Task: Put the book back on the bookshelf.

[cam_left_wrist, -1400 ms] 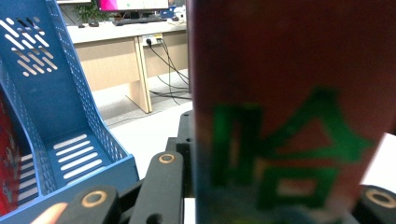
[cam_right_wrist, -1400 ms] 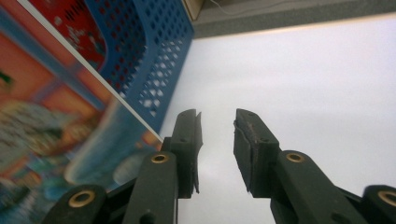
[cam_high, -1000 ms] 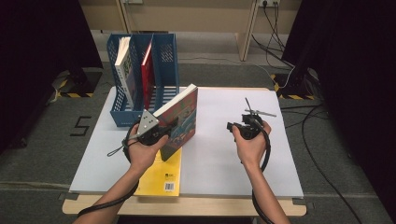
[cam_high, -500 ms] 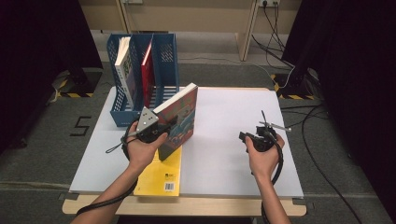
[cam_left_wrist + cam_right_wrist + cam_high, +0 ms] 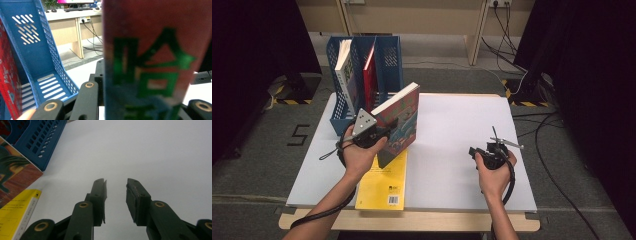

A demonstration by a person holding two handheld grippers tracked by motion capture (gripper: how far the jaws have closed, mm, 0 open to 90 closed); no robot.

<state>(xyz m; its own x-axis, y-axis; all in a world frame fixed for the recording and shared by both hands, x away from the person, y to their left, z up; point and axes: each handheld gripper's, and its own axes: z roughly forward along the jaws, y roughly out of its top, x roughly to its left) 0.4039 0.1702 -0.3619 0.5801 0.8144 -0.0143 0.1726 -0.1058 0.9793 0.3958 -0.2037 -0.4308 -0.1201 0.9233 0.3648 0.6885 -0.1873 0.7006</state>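
Note:
A book with a red and teal cover [image 5: 401, 121] stands tilted on its lower edge at the table's left. My left gripper [image 5: 383, 134] is shut on it near the spine. In the left gripper view the blurred spine with green characters [image 5: 155, 62] sits between the jaws of that gripper [image 5: 145, 100]. A yellow book [image 5: 384, 182] lies flat under and in front of it. My right gripper [image 5: 479, 150] is held low over the bare table at the near right. Its jaws stand apart with nothing between them, as the right gripper view [image 5: 116, 185] shows.
A blue file rack [image 5: 389, 65] stands at the table's far left corner, holding a white and green book [image 5: 344, 70] and a red book [image 5: 369, 62]; its right compartment [image 5: 37, 50] has nothing in it. The white table [image 5: 462, 125] stretches right. Cables lie on the floor beyond.
My right gripper has drawn back from beside the standing book toward the near right of the table. The left gripper and its book have hardly moved.

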